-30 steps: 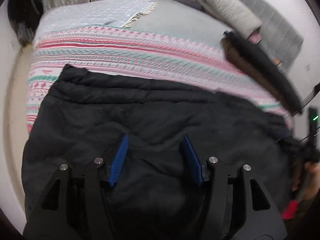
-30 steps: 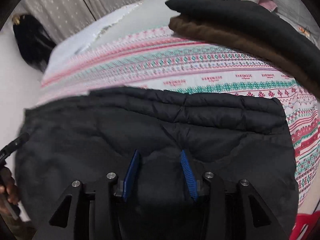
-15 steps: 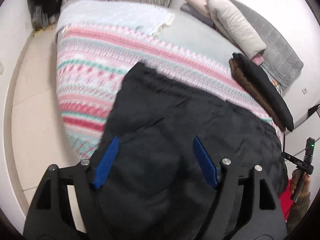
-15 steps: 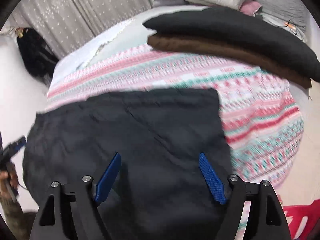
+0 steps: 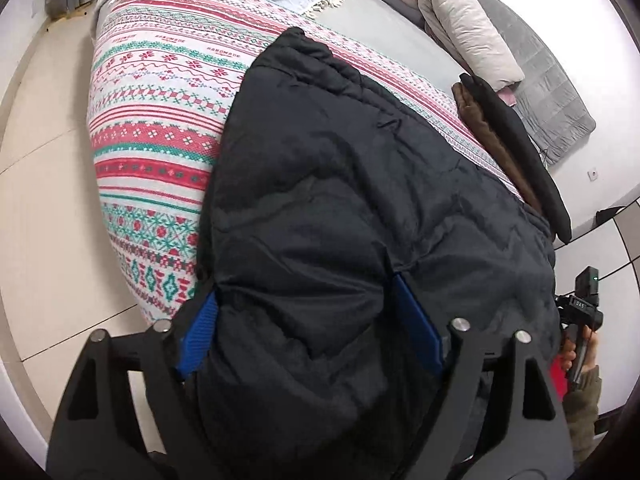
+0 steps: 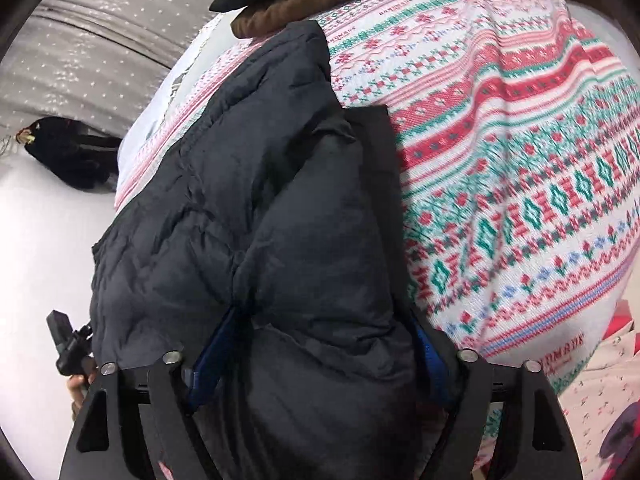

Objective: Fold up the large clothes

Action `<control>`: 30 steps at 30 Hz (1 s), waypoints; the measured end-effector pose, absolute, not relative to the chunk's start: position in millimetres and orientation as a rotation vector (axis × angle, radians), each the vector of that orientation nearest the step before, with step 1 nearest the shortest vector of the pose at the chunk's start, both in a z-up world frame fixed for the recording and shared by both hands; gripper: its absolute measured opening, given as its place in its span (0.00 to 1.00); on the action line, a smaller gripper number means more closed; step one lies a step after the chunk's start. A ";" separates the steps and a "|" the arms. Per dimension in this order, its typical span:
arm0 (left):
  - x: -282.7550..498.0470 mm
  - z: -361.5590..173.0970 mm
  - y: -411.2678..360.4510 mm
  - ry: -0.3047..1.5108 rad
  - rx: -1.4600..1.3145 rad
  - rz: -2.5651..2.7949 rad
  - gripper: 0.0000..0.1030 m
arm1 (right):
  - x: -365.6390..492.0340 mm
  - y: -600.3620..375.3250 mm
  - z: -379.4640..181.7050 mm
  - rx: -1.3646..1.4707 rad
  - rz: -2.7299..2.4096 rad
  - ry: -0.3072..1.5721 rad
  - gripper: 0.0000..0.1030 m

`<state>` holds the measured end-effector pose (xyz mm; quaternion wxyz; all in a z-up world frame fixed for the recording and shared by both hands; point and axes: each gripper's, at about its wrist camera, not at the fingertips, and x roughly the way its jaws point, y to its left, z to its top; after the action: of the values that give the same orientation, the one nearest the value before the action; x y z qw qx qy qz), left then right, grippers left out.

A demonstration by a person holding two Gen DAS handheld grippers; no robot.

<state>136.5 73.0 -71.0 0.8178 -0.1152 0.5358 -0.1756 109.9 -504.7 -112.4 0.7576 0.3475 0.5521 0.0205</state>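
Observation:
A big black padded jacket [image 5: 360, 184] lies across the patterned bedspread [image 5: 160, 112], its near end hanging off the bed's edge. My left gripper [image 5: 308, 316] has its blue pads wide apart with a thick bunch of the jacket's near edge between them. The jacket [image 6: 248, 208] fills the right wrist view too, and my right gripper [image 6: 324, 344] likewise straddles a puffy fold of it with its pads [image 6: 216, 344] pressed into the fabric. Whether either pair of jaws is clamped is unclear.
Folded black and brown clothes [image 5: 516, 148] lie stacked at the bed's far right; they show in the right wrist view [image 6: 280, 12]. A beige pillow [image 5: 464, 32] and grey quilt [image 5: 556, 88] sit behind. Tiled floor [image 5: 48, 200] is on the left. Curtains [image 6: 100, 40] hang beyond.
Both grippers dropped to the jacket's near edge and each now has a thick fold between its pads. The jacket has bunched up around the fingers.

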 end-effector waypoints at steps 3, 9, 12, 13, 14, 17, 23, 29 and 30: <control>134.1 -69.3 65.1 1.125 -0.209 -0.360 0.51 | 114.0 -494.1 -97.8 0.688 0.055 1.180 0.25; 135.4 -66.8 48.7 1.051 -0.226 -0.355 0.29 | 119.8 -497.0 -71.7 0.577 -0.041 1.096 0.13; 139.7 -65.6 29.8 0.992 -0.196 -0.381 0.25 | 115.8 -510.5 -57.5 0.585 -0.102 1.029 0.12; 143.6 -63.5 22.1 0.957 -0.176 -0.399 0.25 | 114.1 -514.5 -54.2 0.586 -0.123 1.010 0.12; 147.3 -62.1 17.8 0.931 -0.156 -0.408 0.25 | 109.8 -518.7 -52.5 0.590 -0.144 0.997 0.12; 161.7 -59.2 -0.4 0.859 -0.081 -0.411 0.25 | 103.6 -528.7 -57.0 0.620 -0.206 0.976 0.13; 180.7 -48.8 -4.8 0.813 -0.019 -0.368 0.25 | 125.5 -520.2 -71.0 0.641 -0.247 0.954 0.15; 175.0 -29.3 -0.1 0.894 -0.023 -0.303 0.29 | 140.0 -516.9 -68.2 0.597 -0.328 1.007 0.39; 167.9 -24.9 4.0 0.892 -0.025 -0.295 0.30 | 141.5 -510.0 -61.2 0.515 -0.355 1.029 0.40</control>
<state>167.9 4.0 -24.9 0.8915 -0.0120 0.4300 -0.1421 141.5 -510.0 -61.2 0.8243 0.2421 0.4838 -0.1671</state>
